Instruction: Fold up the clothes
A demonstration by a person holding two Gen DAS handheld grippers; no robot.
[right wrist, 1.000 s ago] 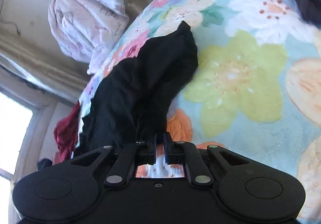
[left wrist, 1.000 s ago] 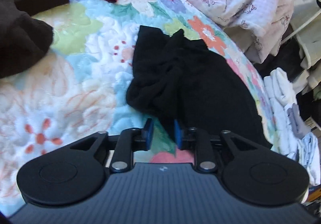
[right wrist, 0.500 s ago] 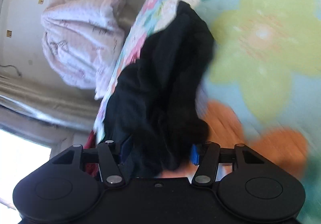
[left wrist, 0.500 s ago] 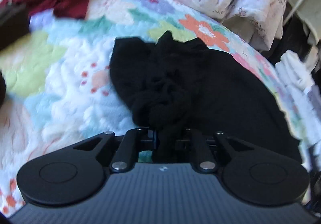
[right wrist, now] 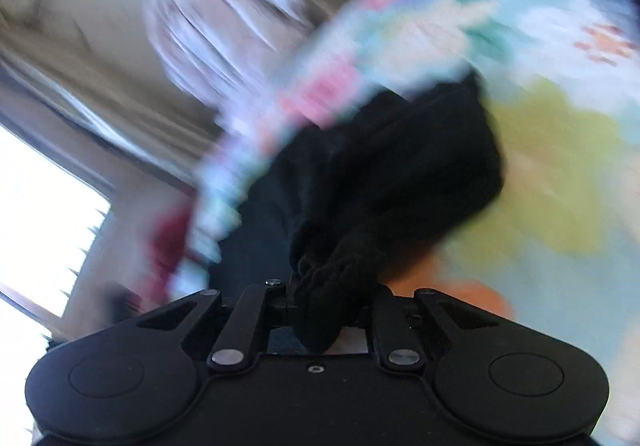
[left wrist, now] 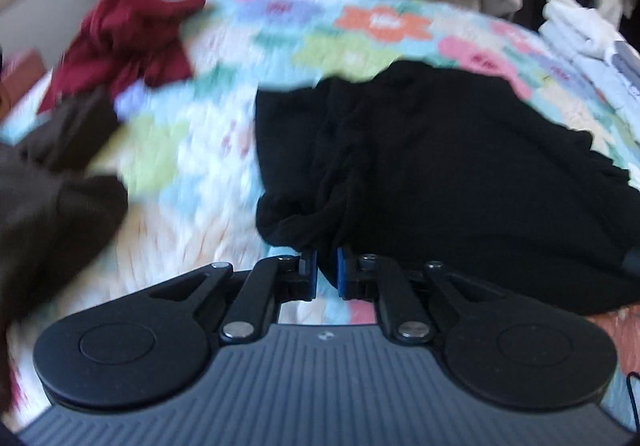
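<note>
Two views: both show pincers clamped on one black garment lying on a flowered quilt.
Left wrist, tool: left gripper (left wrist: 326, 273) has its blue pads (left wrist: 313, 273) pinched on a bunched edge of the black garment (left wrist: 440, 174), and the jaws have been closing.
Left wrist, garment: it spreads ahead and to the right of the tool, over the flowered quilt (left wrist: 200, 150).
Left wrist, others: a maroon garment (left wrist: 128, 34) lies far ahead to the left, a brown garment (left wrist: 52, 198) close on the left.
Left wrist, change: a second ago the pads stood apart with no cloth pressed between them; now they bite.
Right wrist, tool: right gripper (right wrist: 328, 312) is squeezed on a thick wad of the black garment (right wrist: 400, 174); its jaws have just been closing.
Right wrist, garment: it rises straight from the tips, ahead of the tool.
Right wrist, change: half a second ago the jaws gaped round the cloth; now the wad hides the tips.
Doing it well: I'd say lift both grips together, spread them apart to draw the edge taut, and shake out the bunching before laying any fold.
</note>
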